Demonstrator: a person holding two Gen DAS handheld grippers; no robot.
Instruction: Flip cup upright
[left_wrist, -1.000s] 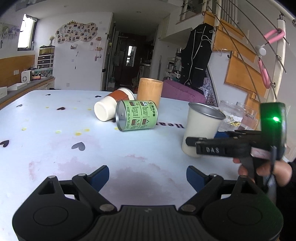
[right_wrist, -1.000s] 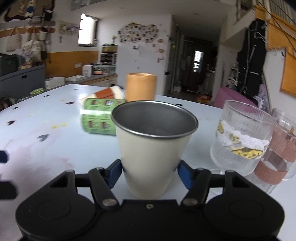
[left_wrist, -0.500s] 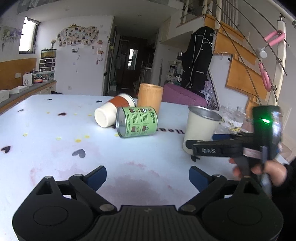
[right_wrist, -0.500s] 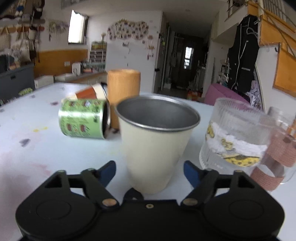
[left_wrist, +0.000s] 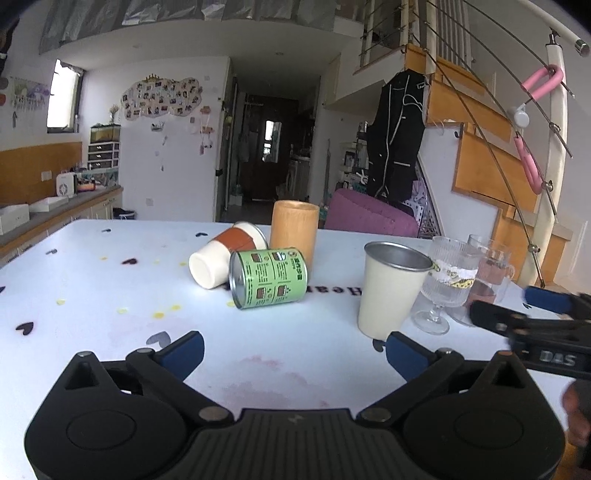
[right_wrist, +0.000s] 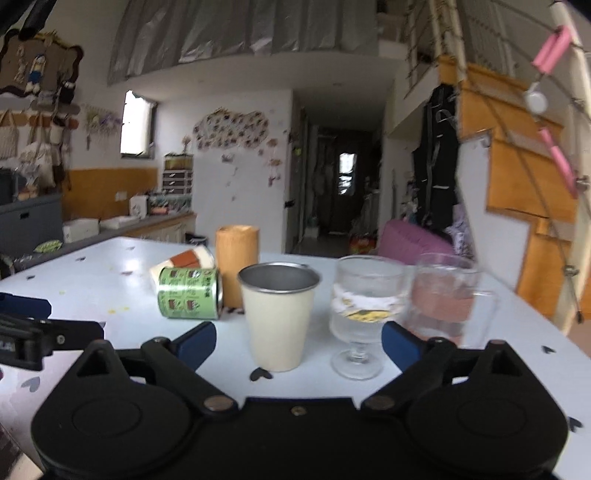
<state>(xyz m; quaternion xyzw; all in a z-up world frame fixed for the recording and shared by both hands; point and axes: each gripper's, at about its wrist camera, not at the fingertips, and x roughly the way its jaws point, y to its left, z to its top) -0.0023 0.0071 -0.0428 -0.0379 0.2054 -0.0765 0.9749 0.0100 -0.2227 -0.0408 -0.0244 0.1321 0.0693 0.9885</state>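
Cream metal cup (left_wrist: 391, 291) stands upright on the white table (left_wrist: 92, 288), mouth up, just beyond the left gripper's (left_wrist: 291, 347) right fingertip and free of it. Left jaws spread wide, nothing between them. Ahead of the gap: green tin can (left_wrist: 269, 277) lying on its side, paper cup with brown sleeve (left_wrist: 225, 253) tipped over behind it, wooden cylinder (left_wrist: 294, 229) upright. Stemmed glass (left_wrist: 443, 280) and glass mug (left_wrist: 489, 273) right of the cup. Right gripper's fingers enter from the right edge.

Right wrist view: cup (right_wrist: 277, 314) upright ahead of the right gripper (right_wrist: 298, 341), between the fingertips' line but untouched. Jaws wide apart, empty. Stemmed glass (right_wrist: 364, 310) just right of it, near the right fingertip; mug (right_wrist: 445, 299) beyond, blurred. Can (right_wrist: 188, 293) left.
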